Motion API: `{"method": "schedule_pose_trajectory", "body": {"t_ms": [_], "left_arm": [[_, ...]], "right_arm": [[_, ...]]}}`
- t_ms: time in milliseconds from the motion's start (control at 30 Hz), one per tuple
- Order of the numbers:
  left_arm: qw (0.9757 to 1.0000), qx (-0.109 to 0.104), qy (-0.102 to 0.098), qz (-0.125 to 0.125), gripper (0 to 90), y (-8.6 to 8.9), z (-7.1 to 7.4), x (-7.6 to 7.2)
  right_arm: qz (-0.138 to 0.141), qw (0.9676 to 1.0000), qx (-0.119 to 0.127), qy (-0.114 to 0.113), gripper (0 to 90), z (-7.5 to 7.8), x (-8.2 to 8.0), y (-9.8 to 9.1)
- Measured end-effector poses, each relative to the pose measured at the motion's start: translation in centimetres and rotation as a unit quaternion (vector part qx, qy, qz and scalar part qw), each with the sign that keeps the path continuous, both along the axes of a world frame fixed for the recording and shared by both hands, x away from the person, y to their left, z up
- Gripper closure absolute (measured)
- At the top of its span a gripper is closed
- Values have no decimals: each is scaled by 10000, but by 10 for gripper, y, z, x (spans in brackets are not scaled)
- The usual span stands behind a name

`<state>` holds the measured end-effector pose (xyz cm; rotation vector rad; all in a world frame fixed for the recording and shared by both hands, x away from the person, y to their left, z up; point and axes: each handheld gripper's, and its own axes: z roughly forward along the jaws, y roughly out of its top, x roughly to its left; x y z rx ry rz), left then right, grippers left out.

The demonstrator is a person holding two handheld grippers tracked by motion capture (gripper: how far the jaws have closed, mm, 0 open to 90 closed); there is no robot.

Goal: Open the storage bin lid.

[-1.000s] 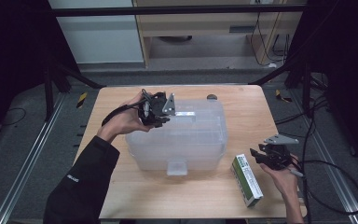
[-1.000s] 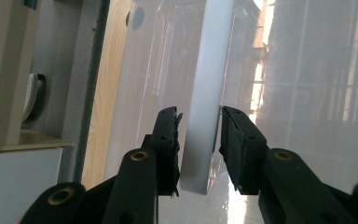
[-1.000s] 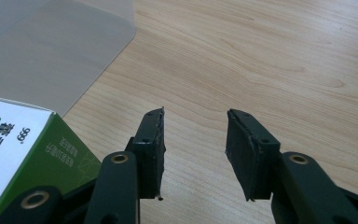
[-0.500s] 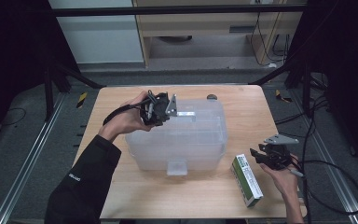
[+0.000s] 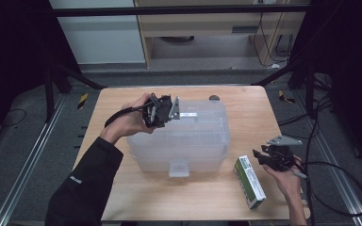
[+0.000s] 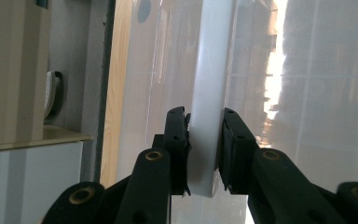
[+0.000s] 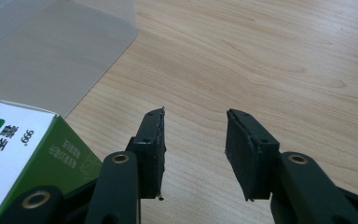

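A clear plastic storage box [image 5: 179, 141] with a lid stands mid-table. On the far part of the lid is a white handle [image 5: 188, 114]. My left gripper [image 5: 174, 113] reaches it from the left. Its jaws have just been closing, and in the left gripper view the pads press both sides of the white handle [image 6: 209, 70], with the left gripper [image 6: 205, 140] shut on it. A green and white carton [image 5: 250, 181] lies to the right of the box. My right gripper [image 5: 264, 157] hovers beside it, and in the right gripper view the right gripper [image 7: 195, 140] is open over bare wood, with the carton [image 7: 18, 149] at its left.
The wooden table [image 5: 245, 108] has free room to the right of the box and along its front edge. A small dark round thing [image 5: 214, 98] lies behind the box. Cables trail off the table's right side. A corner of the clear box [image 7: 42, 51] lies ahead of the right gripper.
The left gripper has shifted slightly toward the handle on the lid. The right hand, the carton and the box have stayed put.
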<state>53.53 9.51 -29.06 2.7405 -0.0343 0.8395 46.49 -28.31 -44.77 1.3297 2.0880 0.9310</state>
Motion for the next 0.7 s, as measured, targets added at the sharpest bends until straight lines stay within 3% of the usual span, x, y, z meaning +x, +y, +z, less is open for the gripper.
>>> {"method": "schedule_pose_trajectory", "body": {"t_ms": [267,700], "left_arm": [[10000,25,-34,-8,746,0,0,-1],[9999,-39,100,-28,746,2,3,2]], "right_arm": [[16,10000,74,-35,592,3,-1,0],[120,9996,162,-184,624,12,-4,4]]}}
